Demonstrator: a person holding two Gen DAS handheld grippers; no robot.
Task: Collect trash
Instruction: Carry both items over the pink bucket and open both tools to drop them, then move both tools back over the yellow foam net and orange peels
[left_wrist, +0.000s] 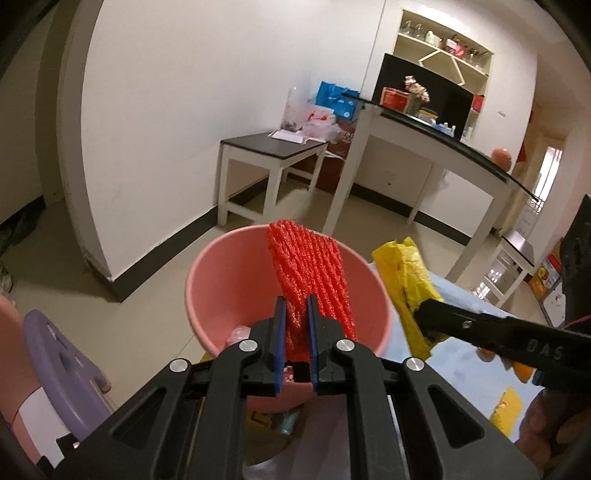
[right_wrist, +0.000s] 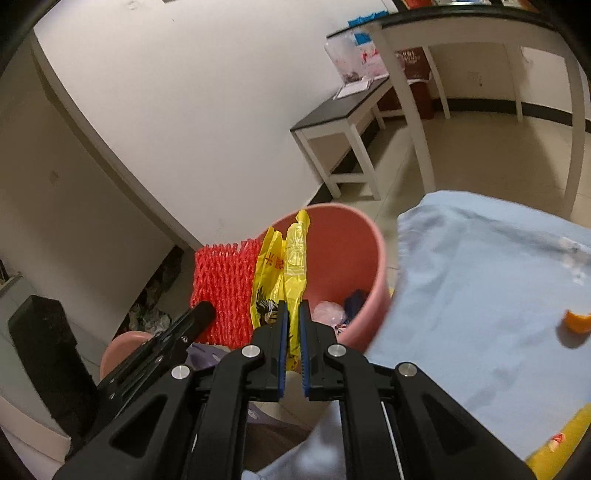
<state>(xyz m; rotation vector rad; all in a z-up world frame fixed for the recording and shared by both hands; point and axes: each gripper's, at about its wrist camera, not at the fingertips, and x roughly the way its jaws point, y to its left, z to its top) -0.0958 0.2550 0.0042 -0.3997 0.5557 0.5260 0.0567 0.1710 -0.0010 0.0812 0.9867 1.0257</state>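
Over the pink bin (left_wrist: 221, 280), both pieces of trash hung ready to drop. Beside it lay the light blue cloth (right_wrist: 480, 288), with an orange peel (right_wrist: 578, 322) resting on it. The left gripper (left_wrist: 295, 325) was clamped on the red foam net (left_wrist: 310, 269); the right gripper (right_wrist: 291, 325) was pinched on the yellow plastic bag (right_wrist: 291, 258). Releasing well probably meant bringing each piece fully inside the rim before opening, since the net overhung the far edge. Inside the bin sat crumpled pinkish plastic (right_wrist: 328, 310) and a dark blue scrap (right_wrist: 355, 300).
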